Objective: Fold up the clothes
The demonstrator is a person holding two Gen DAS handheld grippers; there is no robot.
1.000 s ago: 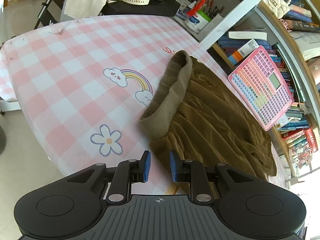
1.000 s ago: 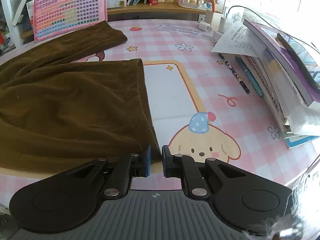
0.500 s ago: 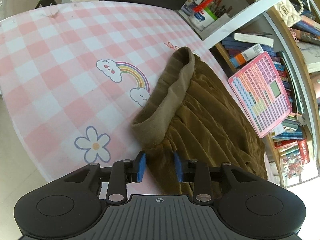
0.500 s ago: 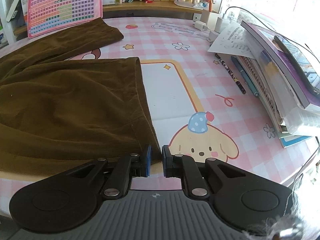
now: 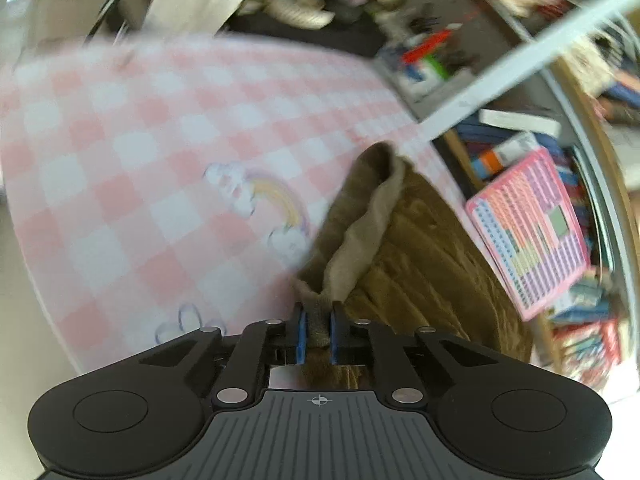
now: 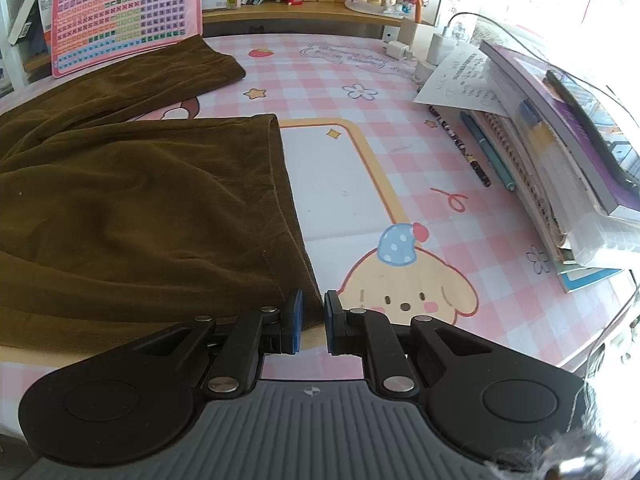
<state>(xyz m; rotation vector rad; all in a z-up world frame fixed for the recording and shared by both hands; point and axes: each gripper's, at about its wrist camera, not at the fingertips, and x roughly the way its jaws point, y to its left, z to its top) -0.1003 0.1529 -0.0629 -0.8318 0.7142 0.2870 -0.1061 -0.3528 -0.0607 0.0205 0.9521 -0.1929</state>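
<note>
Brown corduroy trousers (image 5: 424, 264) lie on the pink checked table mat (image 5: 120, 168). In the left wrist view, my left gripper (image 5: 318, 330) is shut on the near corner of the tan waistband (image 5: 360, 236), which is lifted and bunched. In the right wrist view, the trouser legs (image 6: 140, 208) lie spread at the left. My right gripper (image 6: 312, 320) sits at the near hem corner of the front leg, its jaws a small way apart with the hem corner between the pads.
A pink toy keyboard (image 6: 124, 12) leans on the bookshelf behind the trousers. Stacked books (image 6: 560, 152), papers and pens (image 6: 472, 148) line the right side of the table. Chargers (image 6: 432, 44) stand at the back right. A pen cup (image 5: 424, 68) stands past the far end.
My left gripper moved forward onto the waistband corner, shut on it and lifted it; the left view is now blurred by motion. My right gripper has hardly moved.
</note>
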